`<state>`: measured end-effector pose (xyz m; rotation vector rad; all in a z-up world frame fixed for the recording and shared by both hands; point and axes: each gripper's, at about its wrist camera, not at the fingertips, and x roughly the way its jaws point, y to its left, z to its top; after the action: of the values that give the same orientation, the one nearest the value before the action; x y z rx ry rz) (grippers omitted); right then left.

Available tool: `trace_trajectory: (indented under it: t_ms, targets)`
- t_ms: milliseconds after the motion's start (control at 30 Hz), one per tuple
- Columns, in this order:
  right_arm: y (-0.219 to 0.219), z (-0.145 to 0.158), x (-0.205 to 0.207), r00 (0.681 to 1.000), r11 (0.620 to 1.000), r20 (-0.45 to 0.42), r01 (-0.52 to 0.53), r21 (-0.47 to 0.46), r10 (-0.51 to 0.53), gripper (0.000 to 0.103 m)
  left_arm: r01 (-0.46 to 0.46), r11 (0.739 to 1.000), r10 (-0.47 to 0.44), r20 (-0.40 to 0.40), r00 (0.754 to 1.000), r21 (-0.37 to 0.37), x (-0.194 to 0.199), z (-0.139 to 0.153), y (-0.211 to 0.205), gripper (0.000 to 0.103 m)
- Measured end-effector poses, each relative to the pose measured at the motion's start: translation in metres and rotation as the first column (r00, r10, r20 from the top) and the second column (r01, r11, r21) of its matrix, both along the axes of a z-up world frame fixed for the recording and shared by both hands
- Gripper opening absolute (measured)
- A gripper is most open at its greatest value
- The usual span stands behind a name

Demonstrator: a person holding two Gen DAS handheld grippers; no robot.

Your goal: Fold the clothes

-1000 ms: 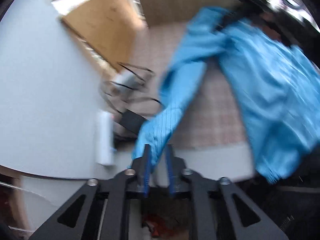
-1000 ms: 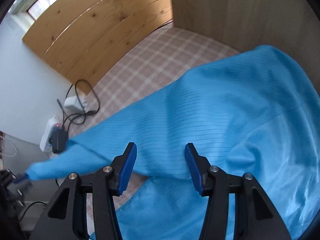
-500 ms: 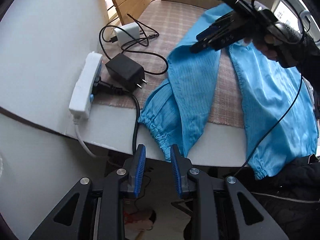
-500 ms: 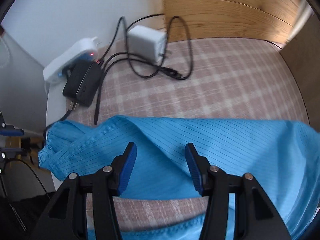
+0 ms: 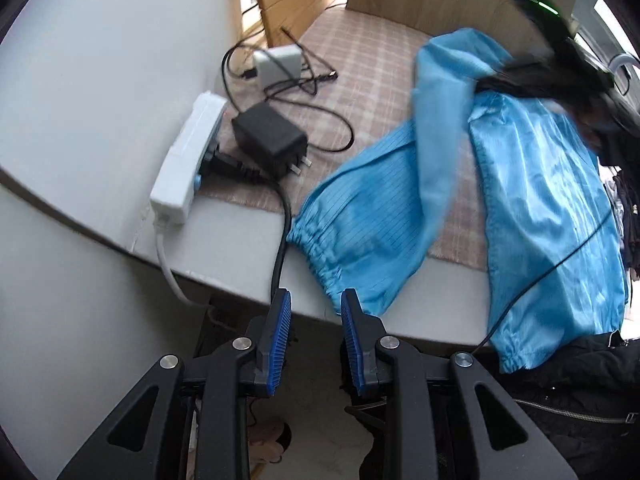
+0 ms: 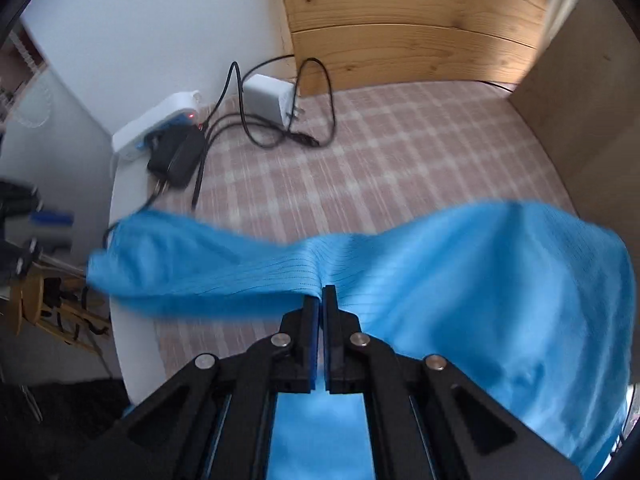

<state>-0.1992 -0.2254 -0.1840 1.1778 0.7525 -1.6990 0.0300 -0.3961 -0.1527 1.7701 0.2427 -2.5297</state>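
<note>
A bright blue jacket [image 5: 540, 200] lies on a table with a pink checked cloth [image 5: 360, 64]. One sleeve [image 5: 360, 232] stretches to the near table edge, its elastic cuff just ahead of my left gripper [image 5: 314, 312], which is open and empty. My right gripper [image 6: 322, 294] is shut on a fold of the blue sleeve [image 6: 280, 268] and holds it lifted above the cloth. In the left wrist view the right gripper [image 5: 532, 76] is a dark blur over the jacket's upper part.
A white power strip [image 5: 188, 164], a black adapter [image 5: 272, 140], a white charger [image 5: 276, 64] and black cables lie at the table's left side. Wooden boards [image 6: 400, 28] and a white wall [image 5: 100, 60] border the table. A black cable [image 5: 552, 272] crosses the jacket.
My right gripper has shut on the sleeve fold and lifted it. My left gripper has let go of the cuff, opened wider and stays just off the table edge.
</note>
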Motion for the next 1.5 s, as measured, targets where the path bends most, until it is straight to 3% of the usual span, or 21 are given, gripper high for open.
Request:
trace_trajectory:
  t_ms: [133, 233, 333, 400, 700, 733, 767, 800, 833, 867, 967, 1100, 1167, 1233, 1300, 1500]
  targets:
    - [0.058, -0.031, 0.0, 0.997, 0.992, 0.041, 0.058, 0.115, -0.063, 0.002, 0.087, 0.996, -0.087, -0.011, 0.996, -0.009, -0.03, -0.005, 0.018, 0.032]
    - [0.075, -0.053, -0.003, 0.99, 0.983, 0.084, 0.097, 0.154, -0.111, 0.002, 0.141, 0.99, -0.141, 0.007, 0.99, -0.021, -0.059, -0.016, 0.028, 0.032]
    - [0.084, -0.064, -0.001, 0.989, 0.976, 0.079, 0.109, 0.187, -0.126, 0.002, 0.149, 0.988, -0.15, 0.02, 0.989, 0.025, -0.079, -0.02, 0.029, 0.032]
    - [0.09, -0.065, 0.001, 0.988, 0.976, 0.082, 0.114, 0.186, -0.131, 0.002, 0.159, 0.987, -0.159, 0.001, 0.987, 0.034, -0.086, -0.016, 0.031, 0.033]
    - [0.102, -0.052, -0.003, 0.984, 0.976, 0.079, 0.146, 0.16, -0.161, 0.002, 0.257, 0.963, -0.245, 0.138, 0.96, -0.075, -0.118, -0.06, 0.064, 0.034]
    - [0.103, -0.05, -0.003, 0.983, 0.976, 0.079, 0.151, 0.156, -0.165, 0.002, 0.26, 0.962, -0.246, 0.146, 0.958, -0.08, -0.119, -0.064, 0.066, 0.032]
    - [0.104, -0.048, -0.005, 0.982, 0.976, 0.08, 0.156, 0.152, -0.17, 0.002, 0.258, 0.963, -0.245, 0.142, 0.959, -0.082, -0.12, -0.066, 0.067, 0.018]
    - [0.105, -0.047, -0.006, 0.981, 0.975, 0.081, 0.163, 0.149, -0.176, 0.002, 0.256, 0.963, -0.244, 0.134, 0.96, -0.082, -0.12, -0.068, 0.068, 0.014]
    - [0.105, -0.045, -0.008, 0.98, 0.975, 0.082, 0.169, 0.145, -0.182, 0.002, 0.251, 0.966, -0.242, 0.126, 0.962, -0.068, -0.12, -0.067, 0.068, 0.003]
    - [0.106, -0.043, -0.009, 0.978, 0.974, 0.088, 0.176, 0.141, -0.19, 0.002, 0.241, 0.97, -0.235, 0.122, 0.964, -0.04, -0.121, -0.065, 0.066, 0.001]
    - [0.112, -0.03, -0.017, 0.965, 0.975, 0.158, 0.197, 0.099, -0.211, 0.006, 0.207, 0.977, -0.202, 0.072, 0.977, -0.059, -0.12, -0.037, 0.054, 0.0]
    - [0.14, 0.018, -0.043, 0.928, 0.953, 0.276, 0.287, -0.095, -0.251, 0.041, 0.095, 0.974, -0.113, -0.081, 0.99, -0.208, -0.109, 0.053, 0.01, 0.0]
    - [0.15, 0.032, -0.064, 0.909, 0.92, 0.281, 0.36, -0.154, -0.308, 0.041, 0.017, 0.95, -0.069, -0.157, 0.985, -0.311, -0.101, 0.103, -0.016, 0.0]
    - [0.146, 0.033, -0.091, 0.884, 0.89, 0.263, 0.432, -0.145, -0.387, 0.039, -0.024, 0.942, -0.051, -0.214, 0.976, -0.335, -0.095, 0.14, -0.037, 0.001]
    - [0.126, 0.018, -0.117, 0.86, 0.877, 0.279, 0.47, -0.101, -0.428, 0.026, -0.042, 0.938, -0.041, -0.233, 0.972, -0.343, -0.096, 0.156, -0.05, 0.001]
    - [0.053, -0.051, -0.166, 0.843, 0.876, 0.248, 0.479, 0.061, -0.478, 0.023, 0.01, 0.955, -0.087, -0.249, 0.964, -0.296, -0.102, 0.162, -0.048, 0.001]
